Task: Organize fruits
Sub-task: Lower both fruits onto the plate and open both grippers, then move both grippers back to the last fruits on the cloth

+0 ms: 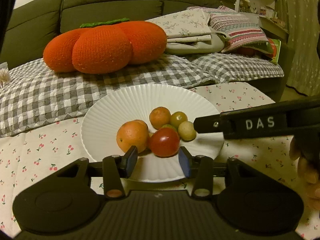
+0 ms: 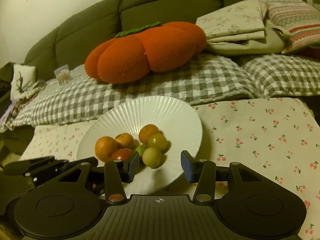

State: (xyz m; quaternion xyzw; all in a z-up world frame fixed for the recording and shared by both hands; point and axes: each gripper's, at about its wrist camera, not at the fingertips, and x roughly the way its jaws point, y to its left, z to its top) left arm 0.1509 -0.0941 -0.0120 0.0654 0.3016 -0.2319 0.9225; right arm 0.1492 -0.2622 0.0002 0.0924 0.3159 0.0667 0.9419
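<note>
Black housing and two round hubs fill the bottom of each wrist view, hiding the cloth beneath them. Ahead of that housing the left gripper [image 1: 158, 160] has its blue pads spread, with nothing pinched; the red tomato [image 1: 165, 142] sits just beyond and between the tips, partly covering a small green fruit behind it. Just off the left pad lies the large orange [image 1: 132, 136], which masks most of a second orange behind it. Farther ahead sit another orange [image 1: 160, 117], an olive-green tomato [image 1: 178, 119] and a pale yellow-green fruit [image 1: 187, 130], all bunched on the white fluted plate [image 1: 112, 110], whose near rim is cut off by the gripper body. From the right of the left gripper reaches a black finger marked "DAS", its tip near the pale fruit; fingers of a hand [image 1: 306, 170] show at the frame edge, blurred. The right gripper [image 2: 160, 165] is likewise spread and empty, tips over the plate's near edge, the pale fruit just ahead of its left pad. Its left pad hides part of the tomato. Beyond the plate lie the cherry-print cloth [image 2: 260, 124], a checked blanket [image 1: 50, 94] and an orange knitted cushion [image 1: 104, 46] on a dark sofa.
</note>
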